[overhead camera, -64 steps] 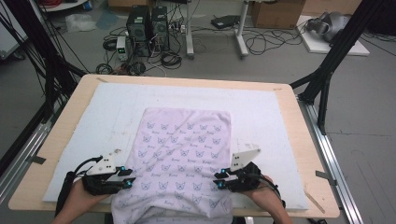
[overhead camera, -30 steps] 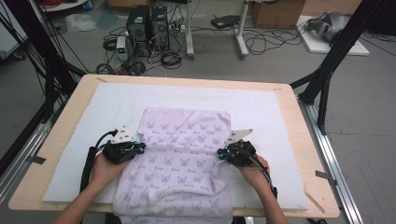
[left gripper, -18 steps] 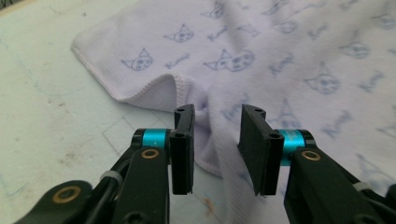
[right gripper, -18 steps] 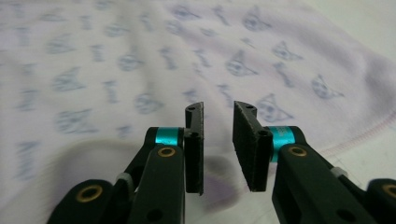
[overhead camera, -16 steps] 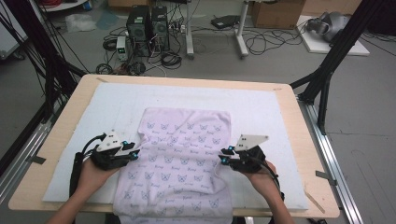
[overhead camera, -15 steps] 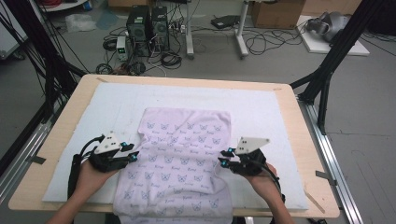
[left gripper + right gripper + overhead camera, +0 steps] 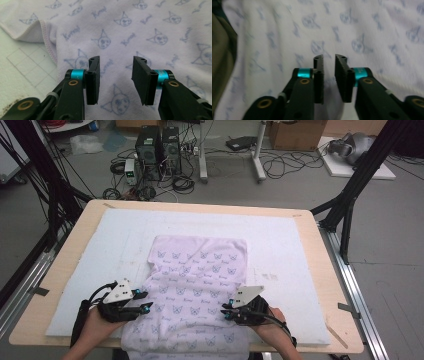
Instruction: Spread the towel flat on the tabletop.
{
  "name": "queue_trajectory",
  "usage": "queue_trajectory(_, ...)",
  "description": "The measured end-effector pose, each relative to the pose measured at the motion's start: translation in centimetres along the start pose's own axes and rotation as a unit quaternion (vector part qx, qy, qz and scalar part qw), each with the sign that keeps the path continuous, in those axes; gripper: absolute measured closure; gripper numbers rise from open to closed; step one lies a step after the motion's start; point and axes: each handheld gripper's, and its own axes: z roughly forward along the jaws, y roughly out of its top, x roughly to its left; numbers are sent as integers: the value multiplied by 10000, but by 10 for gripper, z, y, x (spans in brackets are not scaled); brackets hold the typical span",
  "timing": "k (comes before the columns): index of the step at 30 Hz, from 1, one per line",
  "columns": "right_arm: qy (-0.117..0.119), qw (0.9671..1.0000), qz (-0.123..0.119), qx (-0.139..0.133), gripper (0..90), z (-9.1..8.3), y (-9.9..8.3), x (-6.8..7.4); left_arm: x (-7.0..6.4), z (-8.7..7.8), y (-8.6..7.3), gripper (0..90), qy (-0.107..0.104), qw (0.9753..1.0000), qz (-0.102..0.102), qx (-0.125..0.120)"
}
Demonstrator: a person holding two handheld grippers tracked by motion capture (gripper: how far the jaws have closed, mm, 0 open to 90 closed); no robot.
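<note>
A pale lilac cloth point(image 7: 197, 285) printed with blue cat faces lies flat on the white mat point(image 7: 100, 250), its near end reaching the table's front edge. My left gripper point(image 7: 144, 302) hovers at the cloth's left edge, open. In the left gripper view the wide gap of the left gripper point(image 7: 116, 80) has nothing in it, and a stitched hem point(image 7: 50, 47) runs to the left of the jaws. My right gripper point(image 7: 227, 310) sits over the cloth's right side. The right gripper view is blurred: the right gripper point(image 7: 329, 77) has its jaws a narrow gap apart, with nothing between them.
The wooden table point(image 7: 330, 270) carries the mat, with bare mat on both sides of the cloth. Black frame legs point(image 7: 350, 195) stand at the right. Computer boxes point(image 7: 157, 145) and cables lie on the floor beyond the far edge.
Both hands have drawn back toward the near edge from the middle of the cloth. The cloth stays where it lay.
</note>
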Motion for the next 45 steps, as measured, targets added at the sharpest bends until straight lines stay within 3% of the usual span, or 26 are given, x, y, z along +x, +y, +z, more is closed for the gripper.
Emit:
queue_trajectory(7, -122, 9989, 440, 105, 820, -14, -31, -7, 5, 2, -9, 583, 41, 9997, -103, 217)
queue_trajectory(15, -290, 9979, 558, 152, 783, -28, -39, -7, 5, -5, -8, 582, 100, 9997, -86, 206)
queue_trajectory(18, -329, 9980, 532, -22, 781, -37, -34, -6, 3, -11, -7, 581, 85, 9999, -52, 106)
queue_trajectory(21, -112, 9985, 277, -457, 775, -45, -19, 2, -2, -16, -4, 580, -21, 10000, -19, -12)
queue_trajectory(25, 80, 9991, -37, -420, 732, -37, -1, 6, -8, -14, -3, 580, -196, 9998, 89, -2)
queue_trajectory(29, 304, 9994, 54, -131, 685, -13, -5, -1, -11, -1, -8, 580, -403, 9988, 124, 266)
queue_trajectory(31, 361, 9993, 118, 10, 685, -2, -10, -5, -10, 1, -9, 602, -503, 9983, 112, 258)
queue_trajectory(33, 445, 9988, 186, 44, 729, 7, -14, -7, -11, 0, -9, 742, -582, 9978, 171, 273)
queue_trajectory(35, 608, 9974, 384, -96, 870, 8, -16, -10, -15, 0, -9, 864, -592, 9976, 235, 282)
queue_trajectory(40, 721, 9970, 264, -54, 883, 4, -16, -2, -24, -10, -12, 878, -690, 9968, 243, 320)
queue_trajectory(45, 972, 9951, 102, -128, 882, -14, -14, 26, -47, -39, -16, 876, -846, 9953, 415, 208)
